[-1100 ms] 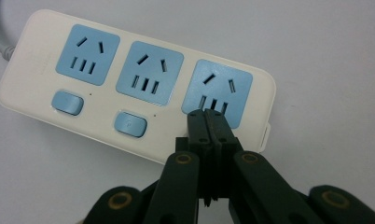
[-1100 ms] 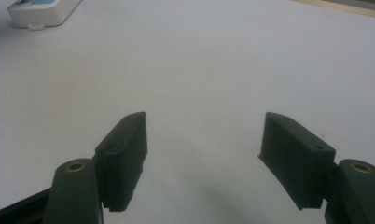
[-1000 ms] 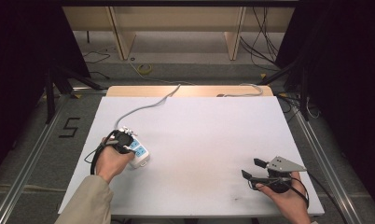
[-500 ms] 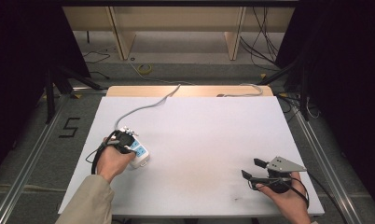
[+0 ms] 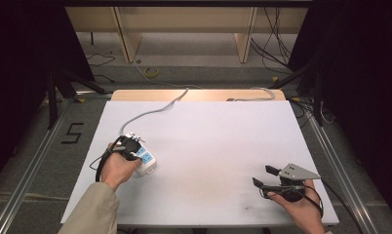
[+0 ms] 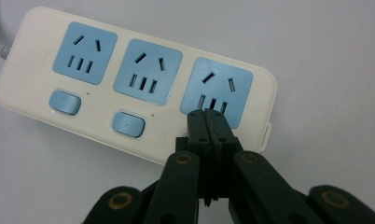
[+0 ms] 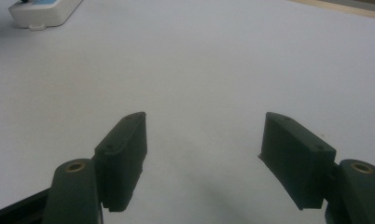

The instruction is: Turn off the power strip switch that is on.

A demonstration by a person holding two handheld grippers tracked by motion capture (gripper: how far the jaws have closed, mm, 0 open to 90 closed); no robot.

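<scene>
A white power strip (image 5: pixel 146 158) with three blue sockets lies on the left part of the white table (image 5: pixel 208 131); its grey cable (image 5: pixel 155 111) runs off toward the back. My left gripper (image 5: pixel 133 151) points down over it. In the left gripper view the jaws are shut with nothing between them, and the left gripper (image 6: pixel 207 116) has its tips on the power strip (image 6: pixel 36 65) just below the third socket, in line with two blue switches. My right gripper (image 5: pixel 265 176) rests near the front right of the table, open and empty. The right gripper view shows the right gripper (image 7: pixel 204 154) over bare table.
The power strip (image 7: pixel 41 11) sits far off at the top left of the right gripper view. A wooden strip (image 5: pixel 199 95) borders the table's far edge. A second grey cable (image 5: pixel 257 92) lies at the back right. A black "5" (image 5: pixel 72 132) marks the floor on the left.
</scene>
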